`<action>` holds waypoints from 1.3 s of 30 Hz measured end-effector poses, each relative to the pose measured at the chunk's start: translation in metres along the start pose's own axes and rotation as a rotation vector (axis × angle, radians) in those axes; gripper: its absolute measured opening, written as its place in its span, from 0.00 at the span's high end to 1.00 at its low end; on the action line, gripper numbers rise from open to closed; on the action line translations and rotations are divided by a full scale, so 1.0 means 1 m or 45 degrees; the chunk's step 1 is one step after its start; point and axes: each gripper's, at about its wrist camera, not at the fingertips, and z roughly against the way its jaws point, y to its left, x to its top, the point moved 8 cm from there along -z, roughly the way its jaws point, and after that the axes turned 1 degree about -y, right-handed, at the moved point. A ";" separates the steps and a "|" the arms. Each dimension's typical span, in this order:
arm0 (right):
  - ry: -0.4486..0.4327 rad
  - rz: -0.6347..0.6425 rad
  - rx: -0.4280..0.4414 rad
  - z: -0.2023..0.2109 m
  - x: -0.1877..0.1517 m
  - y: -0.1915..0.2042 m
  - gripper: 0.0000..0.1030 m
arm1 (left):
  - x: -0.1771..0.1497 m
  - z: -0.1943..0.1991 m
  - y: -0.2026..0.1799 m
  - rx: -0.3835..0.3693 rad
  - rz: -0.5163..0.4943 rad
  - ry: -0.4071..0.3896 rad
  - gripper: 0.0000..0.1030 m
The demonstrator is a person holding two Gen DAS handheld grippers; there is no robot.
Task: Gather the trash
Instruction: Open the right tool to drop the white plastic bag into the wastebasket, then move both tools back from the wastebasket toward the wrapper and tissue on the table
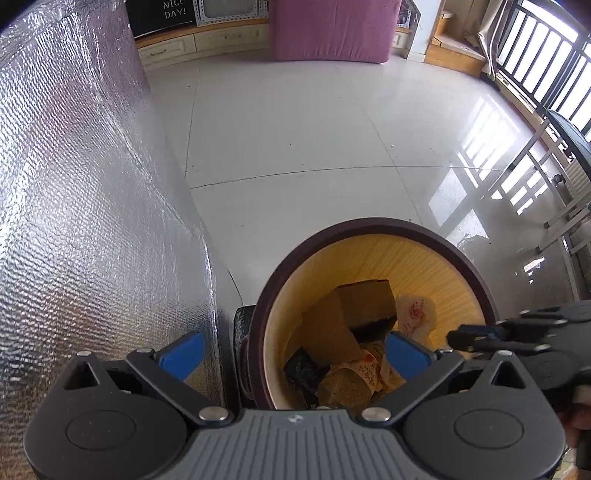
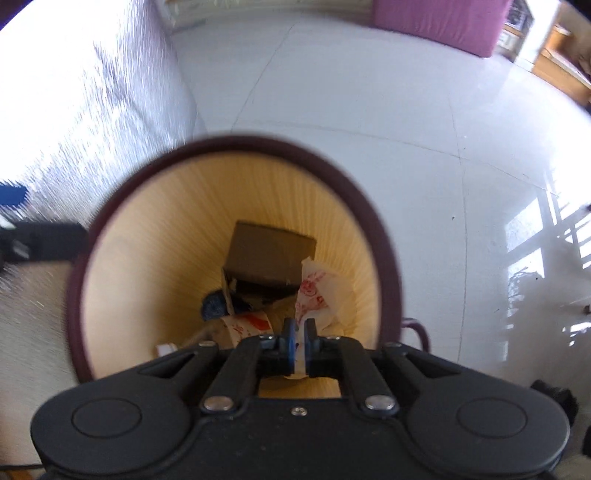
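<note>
A round bin [image 1: 369, 223] [image 2: 236, 142] with a dark maroon rim and a ribbed yellow inside stands on the floor. In it lie a brown cardboard box [image 1: 364, 304] [image 2: 267, 254], a white wrapper with red print [image 1: 415, 314] [image 2: 319, 295] and darker scraps. My left gripper [image 1: 295, 354] is open wide; its left finger is over the foil surface and its right finger over the bin's mouth. My right gripper [image 2: 300, 332] [image 1: 461, 338] is shut above the bin's contents. A thin white strip shows between its pads; I cannot tell if it is pinched.
A silver foil-covered surface [image 1: 81, 206] rises close on the left of the bin. White floor tiles [image 1: 295, 129] stretch beyond it. A pink upholstered block [image 1: 332, 29] and cream cabinets [image 1: 203, 44] stand at the far wall. Window bars [image 1: 546, 55] and a metal rack [image 1: 569, 206] are on the right.
</note>
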 end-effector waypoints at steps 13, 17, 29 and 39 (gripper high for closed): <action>-0.207 -0.144 -0.007 0.096 -0.009 -0.002 0.49 | -0.027 0.041 0.005 -0.010 0.026 -0.045 0.00; -0.301 -0.176 -0.016 0.125 -0.014 -0.001 0.22 | -0.033 0.062 0.004 -0.011 0.018 -0.068 0.00; -0.376 -0.203 -0.124 0.182 -0.043 0.001 0.00 | -0.060 0.123 0.004 -0.015 0.016 -0.149 0.00; -0.438 -0.232 -0.165 0.224 -0.067 0.012 0.00 | -0.079 0.180 0.006 -0.047 0.045 -0.253 0.00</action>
